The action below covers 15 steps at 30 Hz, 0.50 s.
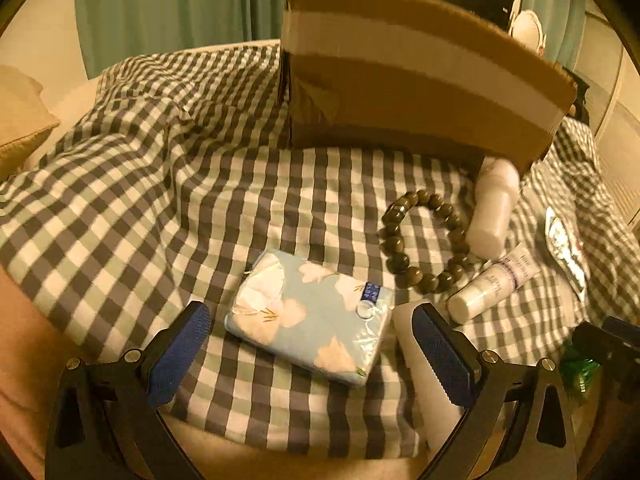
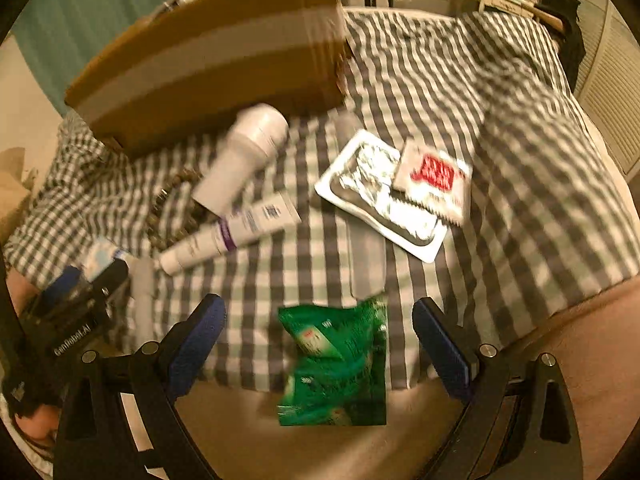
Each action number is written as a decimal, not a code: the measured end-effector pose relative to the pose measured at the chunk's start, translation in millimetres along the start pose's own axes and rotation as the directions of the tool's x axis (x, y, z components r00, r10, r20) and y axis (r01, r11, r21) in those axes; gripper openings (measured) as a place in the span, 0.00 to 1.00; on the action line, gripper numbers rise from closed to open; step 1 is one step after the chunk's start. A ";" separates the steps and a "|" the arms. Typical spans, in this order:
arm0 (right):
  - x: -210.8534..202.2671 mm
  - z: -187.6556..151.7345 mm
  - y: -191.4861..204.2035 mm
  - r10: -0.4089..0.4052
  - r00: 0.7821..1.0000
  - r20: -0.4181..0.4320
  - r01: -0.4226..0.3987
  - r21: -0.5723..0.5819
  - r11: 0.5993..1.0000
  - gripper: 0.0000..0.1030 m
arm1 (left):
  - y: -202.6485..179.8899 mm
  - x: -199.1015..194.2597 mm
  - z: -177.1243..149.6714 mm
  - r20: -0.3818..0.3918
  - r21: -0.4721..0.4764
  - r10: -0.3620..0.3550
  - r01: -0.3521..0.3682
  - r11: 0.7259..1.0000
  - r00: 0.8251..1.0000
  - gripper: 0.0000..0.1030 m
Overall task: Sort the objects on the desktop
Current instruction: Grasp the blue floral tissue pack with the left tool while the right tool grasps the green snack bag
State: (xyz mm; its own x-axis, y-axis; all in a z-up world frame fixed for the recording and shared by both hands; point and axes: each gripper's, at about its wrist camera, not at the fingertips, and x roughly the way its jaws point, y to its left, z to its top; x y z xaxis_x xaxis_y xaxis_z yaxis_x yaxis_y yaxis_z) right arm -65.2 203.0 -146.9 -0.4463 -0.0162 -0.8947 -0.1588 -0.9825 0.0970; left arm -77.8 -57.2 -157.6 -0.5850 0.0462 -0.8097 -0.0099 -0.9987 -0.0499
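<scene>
My left gripper [image 1: 310, 354] is open, its jaws either side of a light blue flowered tissue pack [image 1: 310, 314] lying on the checked cloth [image 1: 120, 200]. Right of the pack lie a bead bracelet [image 1: 426, 242], a white bottle [image 1: 494, 208] and a white tube [image 1: 494, 286]. My right gripper [image 2: 318, 350] is open around a green snack packet [image 2: 336, 364] at the cloth's near edge. In the right wrist view the bottle [image 2: 242, 158], the tube [image 2: 232, 232], a silver blister pack [image 2: 380, 194] and a red-and-white sachet [image 2: 434, 178] lie beyond it.
A cardboard box [image 1: 404, 76] with a pale tape band stands at the back of the cloth; it also shows in the right wrist view [image 2: 212, 52]. The left gripper's body [image 2: 76, 312] sits at the left of the right wrist view. Teal curtains [image 1: 160, 4] hang behind.
</scene>
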 end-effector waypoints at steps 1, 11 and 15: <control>2.4 -0.8 -0.2 -0.004 1.000 -0.005 0.004 -0.001 1.000 0.92 | 0.1 3.9 -0.3 -0.007 0.000 0.003 -0.003 1.000 1.000 1.00; 34.2 -9.1 -7.1 0.017 0.994 -0.109 -0.014 0.030 0.999 0.93 | 9.5 22.0 -3.6 -0.038 -0.053 -0.029 0.027 0.998 0.999 1.00; 39.4 -9.7 -9.3 0.034 0.992 -0.122 -0.030 0.039 0.999 0.97 | 11.4 24.2 -5.0 -0.045 -0.063 -0.041 0.038 0.997 0.998 1.00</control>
State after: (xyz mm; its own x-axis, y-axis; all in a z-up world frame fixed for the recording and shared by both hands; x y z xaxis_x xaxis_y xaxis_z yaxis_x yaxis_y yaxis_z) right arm -72.7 209.7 -187.4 -0.3410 -0.0721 -0.9373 -0.1795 -0.9737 0.1402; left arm -88.0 -67.3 -180.6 -0.5469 0.0880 -0.8325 0.0192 -0.9929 -0.1175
